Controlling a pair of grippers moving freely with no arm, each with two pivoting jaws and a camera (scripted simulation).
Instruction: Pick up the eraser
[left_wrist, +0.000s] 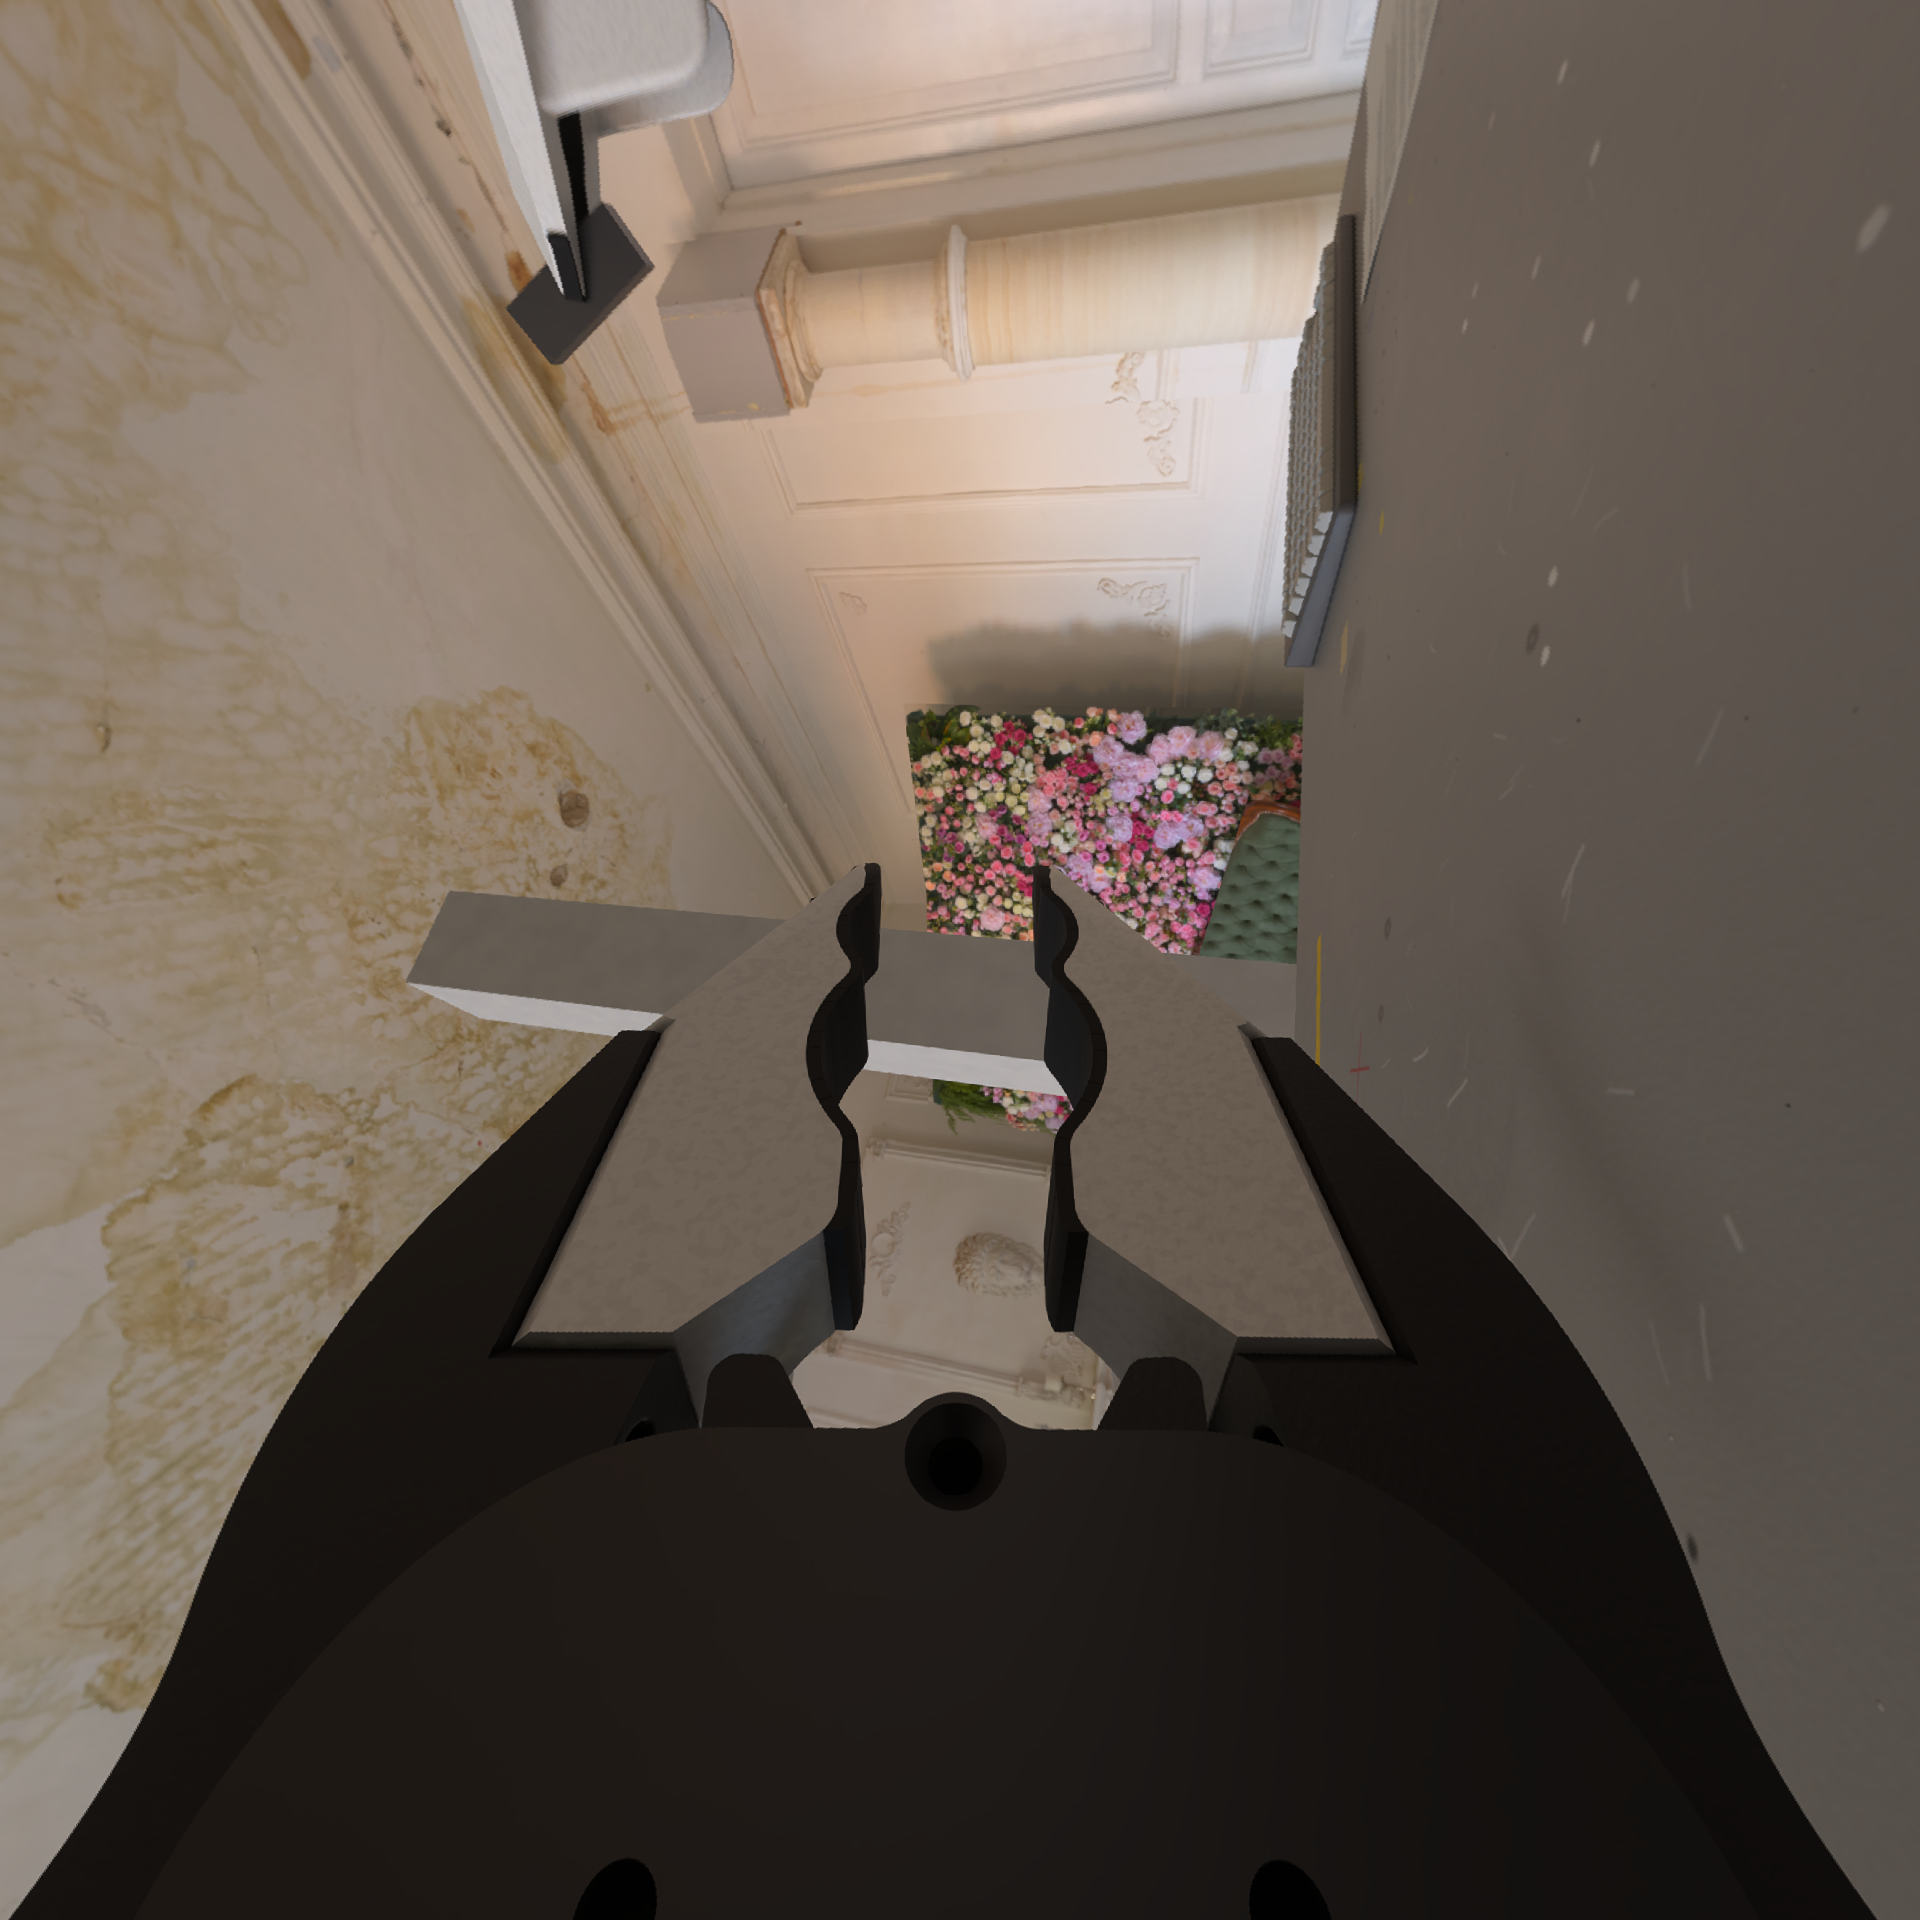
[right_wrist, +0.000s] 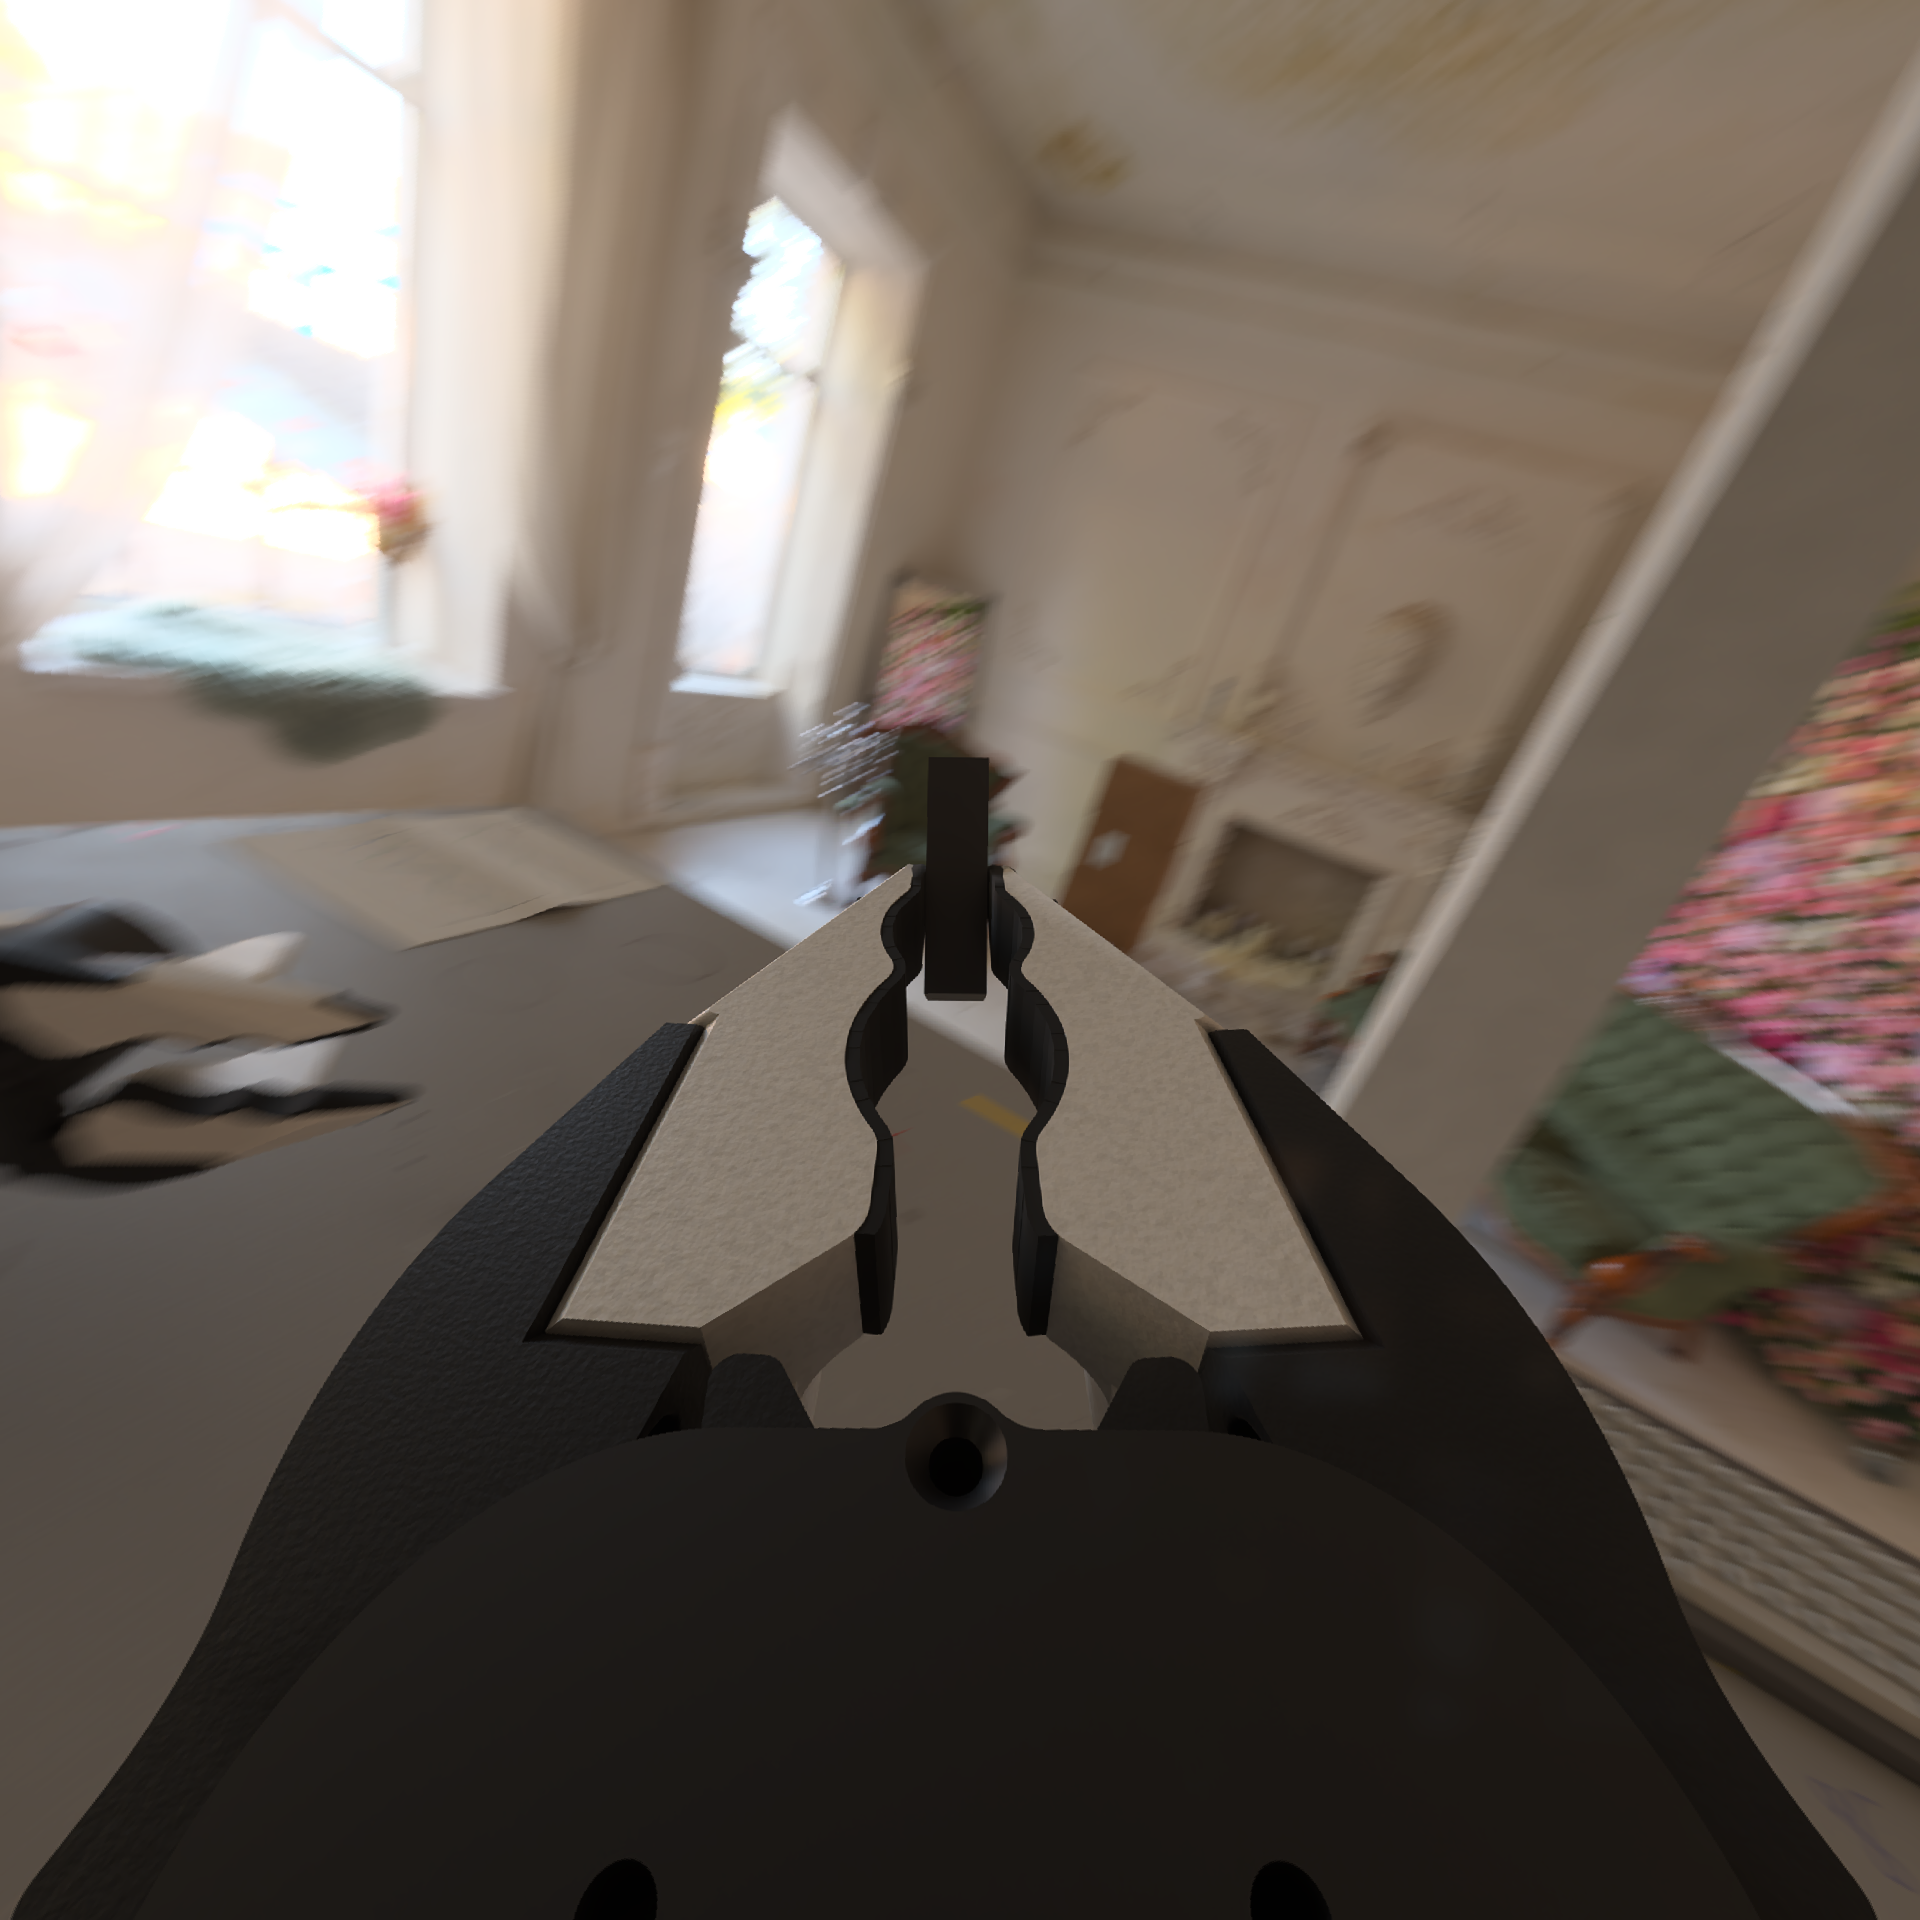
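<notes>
The small flat dark-grey rectangular eraser (right_wrist: 957, 878) is off the bench, pinched edge-on between the tips of the right gripper (right_wrist: 954, 883). Its fingers (right_wrist: 790, 1049) are closed on it, with most of the slab standing out past the tips. That narrow pinch across the thin faces looks chosen because the flat sides give the pads the most to bear on. In the left wrist view the same eraser (left_wrist: 582, 286) hangs in those fingers up in the air, well clear of the dark grey bench (left_wrist: 1610, 831), so I judge the pick-up as good as done.

The left gripper (left_wrist: 956, 914) carries nothing. Its fingers (left_wrist: 748, 1091) stand apart with open space between them. A pale grey flat bar (left_wrist: 540, 961) crosses behind them, and I cannot tell what it is. It seems simply parked out of the way.

By count: two grippers, one eraser, and one dark-framed keyboard (left_wrist: 1320, 457) with pale keys lying on the bench. The right wrist view is smeared with blur, so I count nothing more there.
</notes>
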